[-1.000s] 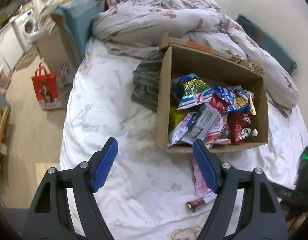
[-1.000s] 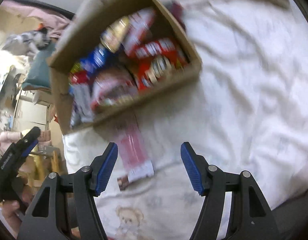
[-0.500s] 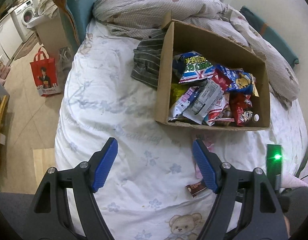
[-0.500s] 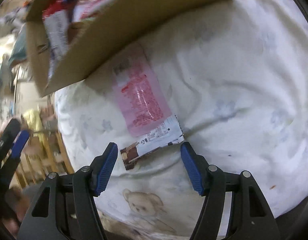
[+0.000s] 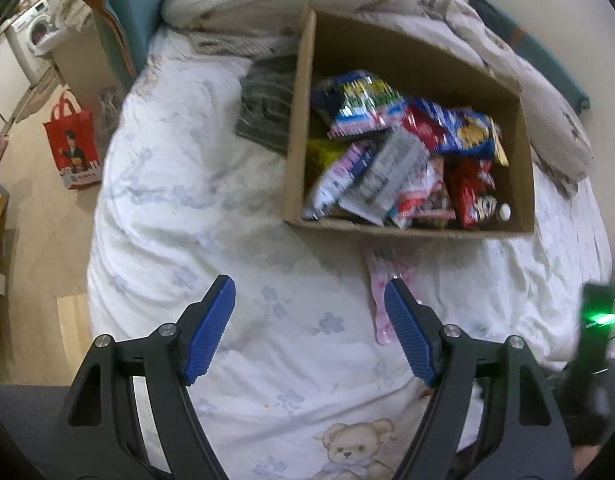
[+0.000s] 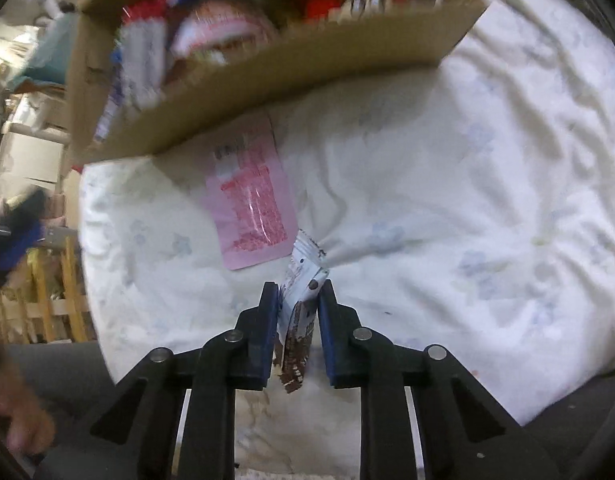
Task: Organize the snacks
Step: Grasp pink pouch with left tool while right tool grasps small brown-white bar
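A cardboard box [image 5: 297, 160] full of several snack packets [image 5: 391, 160] sits on a white floral bedsheet; it also shows in the right wrist view [image 6: 267, 76]. A pink flat packet [image 6: 253, 204] lies on the sheet just in front of the box, and shows in the left wrist view [image 5: 387, 276]. My right gripper [image 6: 297, 292] is shut on a white and brown snack bar [image 6: 301, 292], held on edge just above the sheet. My left gripper [image 5: 309, 308] is open and empty above the sheet, in front of the box.
A rumpled duvet [image 5: 347, 4] lies behind the box and a grey striped cloth [image 5: 267, 108] beside its left wall. A red bag [image 5: 73, 144] stands on the floor left of the bed. A device with a green light [image 5: 597, 320] is at the right.
My right gripper has closed on the white and brown snack bar, which lay flat on the sheet before, and now holds it on edge. My left gripper has stayed open.
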Demonstrator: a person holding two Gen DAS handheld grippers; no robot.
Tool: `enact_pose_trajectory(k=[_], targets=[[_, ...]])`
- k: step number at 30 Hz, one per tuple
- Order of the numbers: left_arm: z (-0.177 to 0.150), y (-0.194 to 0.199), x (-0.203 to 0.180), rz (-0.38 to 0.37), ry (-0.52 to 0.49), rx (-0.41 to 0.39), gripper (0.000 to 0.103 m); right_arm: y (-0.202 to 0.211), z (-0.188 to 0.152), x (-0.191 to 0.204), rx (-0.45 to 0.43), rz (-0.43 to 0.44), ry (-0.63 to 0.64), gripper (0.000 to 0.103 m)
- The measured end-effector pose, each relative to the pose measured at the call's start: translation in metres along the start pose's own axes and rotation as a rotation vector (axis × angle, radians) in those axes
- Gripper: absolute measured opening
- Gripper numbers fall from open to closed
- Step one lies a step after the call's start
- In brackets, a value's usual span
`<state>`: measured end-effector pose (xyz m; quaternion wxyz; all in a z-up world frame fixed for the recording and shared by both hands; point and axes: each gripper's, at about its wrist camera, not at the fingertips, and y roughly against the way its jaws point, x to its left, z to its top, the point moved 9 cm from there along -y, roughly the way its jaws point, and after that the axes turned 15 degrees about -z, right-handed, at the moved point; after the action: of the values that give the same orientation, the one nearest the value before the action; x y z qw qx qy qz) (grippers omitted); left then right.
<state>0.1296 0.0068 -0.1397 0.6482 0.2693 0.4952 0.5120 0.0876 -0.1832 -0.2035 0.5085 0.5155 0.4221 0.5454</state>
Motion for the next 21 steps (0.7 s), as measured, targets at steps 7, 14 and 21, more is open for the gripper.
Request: enact_pose_trajectory(k=[7,14,21], targets=[[-0.013,-0.054,-0.029,-0.004,0.002,0.112,0.074,0.053,0.023,-0.033,-0.149,0.056,-0.054,0.020],[-0.029,-0.114,-0.050,0.003,0.108,0.213,0.074,0.052,0.032,-0.072,-0.163,0.103,-0.206,0.020],[-0.036,-0.149,-0.053,0.085,0.076,0.267,0.087,0.051,0.038,-0.088,-0.169,0.110,-0.232,0.020]])
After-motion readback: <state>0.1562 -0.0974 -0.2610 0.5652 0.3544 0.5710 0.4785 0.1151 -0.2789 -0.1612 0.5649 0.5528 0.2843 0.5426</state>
